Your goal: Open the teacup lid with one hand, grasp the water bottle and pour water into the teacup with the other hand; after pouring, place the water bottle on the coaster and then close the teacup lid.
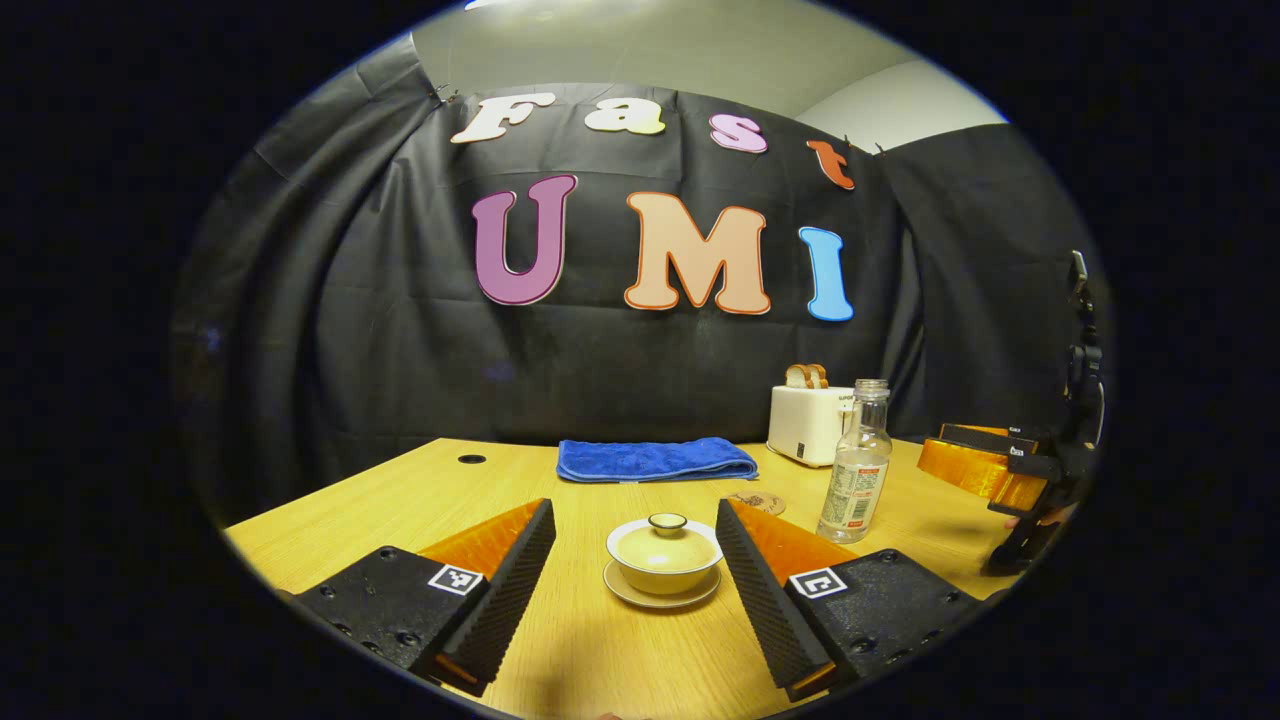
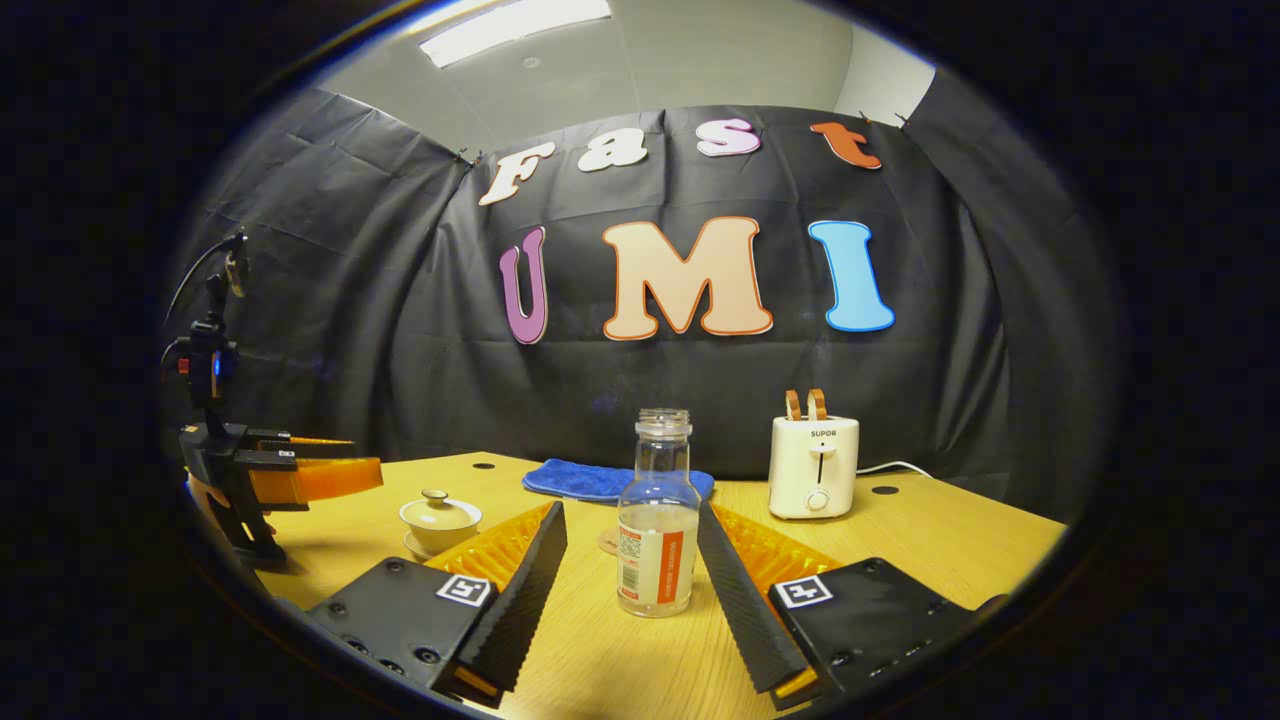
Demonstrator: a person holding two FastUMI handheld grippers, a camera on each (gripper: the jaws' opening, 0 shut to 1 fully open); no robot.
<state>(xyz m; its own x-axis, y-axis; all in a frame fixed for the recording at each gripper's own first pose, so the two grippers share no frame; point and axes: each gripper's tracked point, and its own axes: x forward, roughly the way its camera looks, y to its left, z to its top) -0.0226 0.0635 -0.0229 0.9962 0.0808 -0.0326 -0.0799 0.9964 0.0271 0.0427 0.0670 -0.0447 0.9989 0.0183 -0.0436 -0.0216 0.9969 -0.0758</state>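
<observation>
A cream teacup (image 1: 663,560) with its lid (image 1: 667,523) on sits on a saucer, straight ahead of my left gripper (image 1: 634,518), which is open and short of it. To the cup's right stands a clear uncapped water bottle (image 1: 856,462), part full. A round cork coaster (image 1: 757,501) lies behind the cup. In the right gripper view the bottle (image 2: 659,520) stands upright just beyond my open right gripper (image 2: 632,522), between its finger lines but untouched. The teacup (image 2: 440,519) is at left there, with the left gripper (image 2: 290,475) beside it. The right gripper (image 1: 995,465) shows at far right in the left gripper view.
A folded blue towel (image 1: 655,460) lies at the back of the wooden table (image 1: 620,650). A white toaster (image 2: 814,466) with bread slices stands at the back right, its cord trailing right. A small cable hole (image 1: 471,459) marks the table's back left.
</observation>
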